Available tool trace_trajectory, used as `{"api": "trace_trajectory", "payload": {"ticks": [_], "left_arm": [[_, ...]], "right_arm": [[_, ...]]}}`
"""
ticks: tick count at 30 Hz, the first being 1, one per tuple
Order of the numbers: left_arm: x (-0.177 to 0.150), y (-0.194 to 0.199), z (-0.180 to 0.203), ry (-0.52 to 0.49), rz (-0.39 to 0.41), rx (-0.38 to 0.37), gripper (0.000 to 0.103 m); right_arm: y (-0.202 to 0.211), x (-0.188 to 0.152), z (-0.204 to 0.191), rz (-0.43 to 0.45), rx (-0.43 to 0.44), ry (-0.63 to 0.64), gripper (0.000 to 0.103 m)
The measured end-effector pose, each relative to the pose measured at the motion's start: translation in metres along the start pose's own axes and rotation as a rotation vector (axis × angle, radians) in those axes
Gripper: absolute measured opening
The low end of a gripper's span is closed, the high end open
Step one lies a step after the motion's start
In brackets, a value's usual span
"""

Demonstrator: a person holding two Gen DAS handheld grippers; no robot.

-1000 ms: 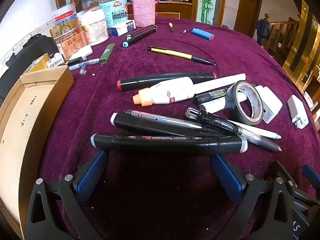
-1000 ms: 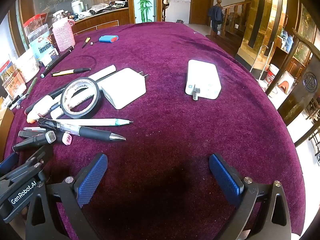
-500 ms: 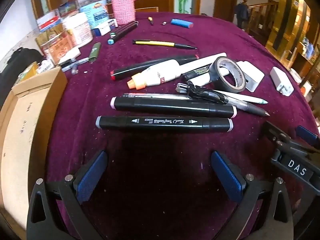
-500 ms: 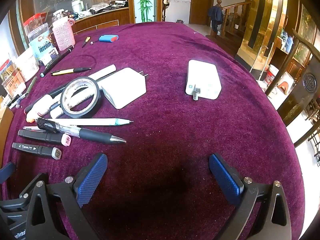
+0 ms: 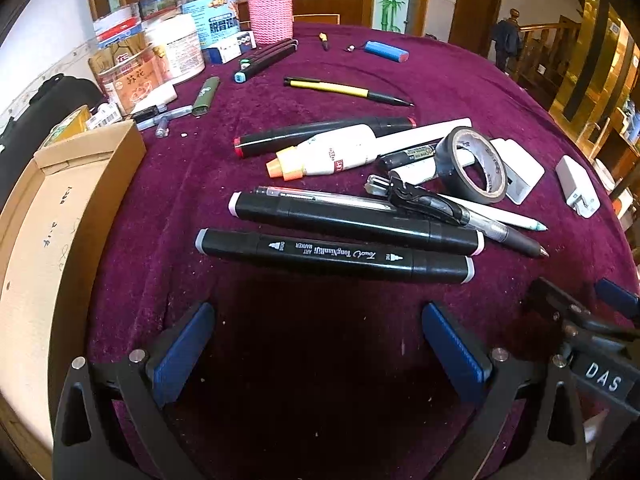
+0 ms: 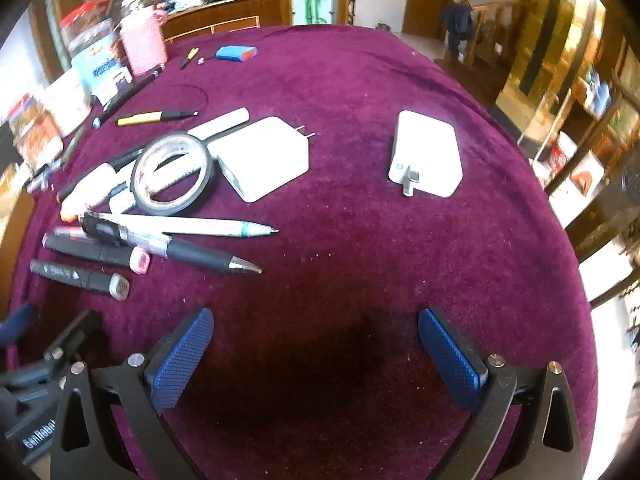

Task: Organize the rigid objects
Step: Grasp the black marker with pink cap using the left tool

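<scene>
A black art marker point(image 5: 336, 256) lies on the purple cloth just ahead of my open, empty left gripper point(image 5: 318, 354); it also shows in the right wrist view point(image 6: 80, 278). A second black marker point(image 5: 356, 224), pens point(image 5: 460, 214), a glue tube point(image 5: 324, 156) and a tape roll point(image 5: 474, 164) lie behind it. My right gripper point(image 6: 316, 354) is open and empty over bare cloth. Two white chargers point(image 6: 266, 158) point(image 6: 426, 152) lie ahead of it.
A cardboard box point(image 5: 52, 216) stands at the left of the left wrist view. Jars point(image 5: 176, 48) and a pink knitted bottle point(image 5: 270, 10) stand at the back left. A yellow pen point(image 5: 344, 90) and a blue battery point(image 5: 386, 51) lie farther back. The table edge point(image 6: 576, 248) curves at right.
My left gripper has pulled back from the black art marker, which now lies free on the cloth. My right gripper has shifted slightly; its view is blurred.
</scene>
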State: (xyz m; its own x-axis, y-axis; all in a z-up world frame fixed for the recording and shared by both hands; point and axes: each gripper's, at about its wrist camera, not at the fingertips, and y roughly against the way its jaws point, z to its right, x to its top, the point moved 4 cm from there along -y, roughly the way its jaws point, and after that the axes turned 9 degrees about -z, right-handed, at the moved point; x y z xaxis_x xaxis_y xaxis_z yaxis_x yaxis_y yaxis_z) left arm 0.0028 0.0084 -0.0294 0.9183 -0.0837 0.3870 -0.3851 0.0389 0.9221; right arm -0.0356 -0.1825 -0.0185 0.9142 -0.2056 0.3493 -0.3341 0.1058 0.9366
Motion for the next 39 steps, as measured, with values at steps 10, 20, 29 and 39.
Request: {"api": "trace_trajectory", "payload": {"ticks": [10,20,29,39], "left_arm": [[-0.018,0.161,-0.074,0.084,0.513,-0.088,0.103],[-0.006,0.124,-0.062,-0.016,0.348,0.029,0.103],[0.049,0.007,-0.008,-0.139,0.041,-0.05,0.086],[-0.033,0.028,0.041,-0.399,-0.151,-0.357,0.063]], "right_arm": [[0.125,-0.019,0.025,0.569,-0.048,-0.082,0.103],[0.07,0.017,0.054,0.496,0.007,-0.23,0.102],[0.035,0.033,0.076,0.352,0.188,-0.363,0.102],[0.051,0.027,0.043,0.387,0.197,-0.224,0.102]]}}
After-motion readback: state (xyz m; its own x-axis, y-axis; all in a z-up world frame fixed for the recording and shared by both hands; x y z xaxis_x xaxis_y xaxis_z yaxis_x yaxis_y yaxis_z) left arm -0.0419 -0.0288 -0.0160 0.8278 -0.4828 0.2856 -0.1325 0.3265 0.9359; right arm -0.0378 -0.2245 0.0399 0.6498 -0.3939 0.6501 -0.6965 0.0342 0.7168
